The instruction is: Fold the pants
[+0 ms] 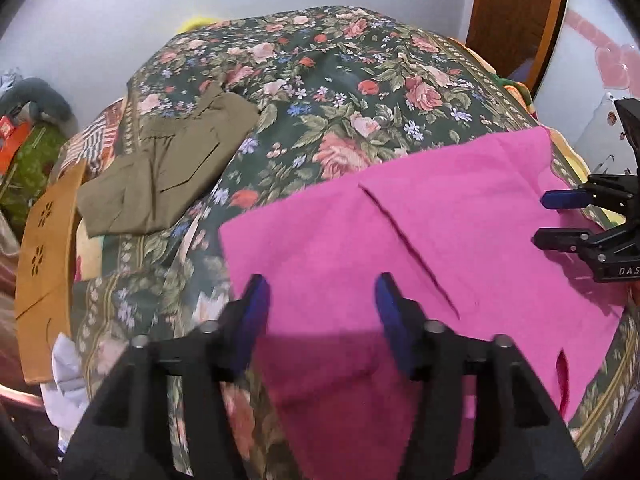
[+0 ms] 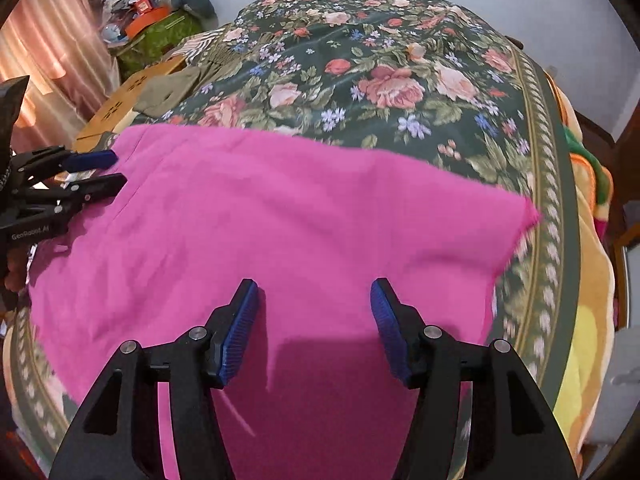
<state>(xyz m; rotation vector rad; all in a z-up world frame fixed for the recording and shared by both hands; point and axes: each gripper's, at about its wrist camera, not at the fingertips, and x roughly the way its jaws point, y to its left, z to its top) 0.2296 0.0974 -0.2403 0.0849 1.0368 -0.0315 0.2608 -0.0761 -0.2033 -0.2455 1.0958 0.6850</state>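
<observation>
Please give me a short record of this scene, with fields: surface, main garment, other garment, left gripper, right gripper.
surface: bed with a dark floral bedspread
main garment: pink pants, lying spread flat on the near part of the bedspread
other garment: olive pants, already folded, lying apart on the left side of the bed
left gripper: open, fingers empty, over the pink pants
right gripper: open, fingers empty, over the pink pants
progress: neither gripper holds the cloth
</observation>
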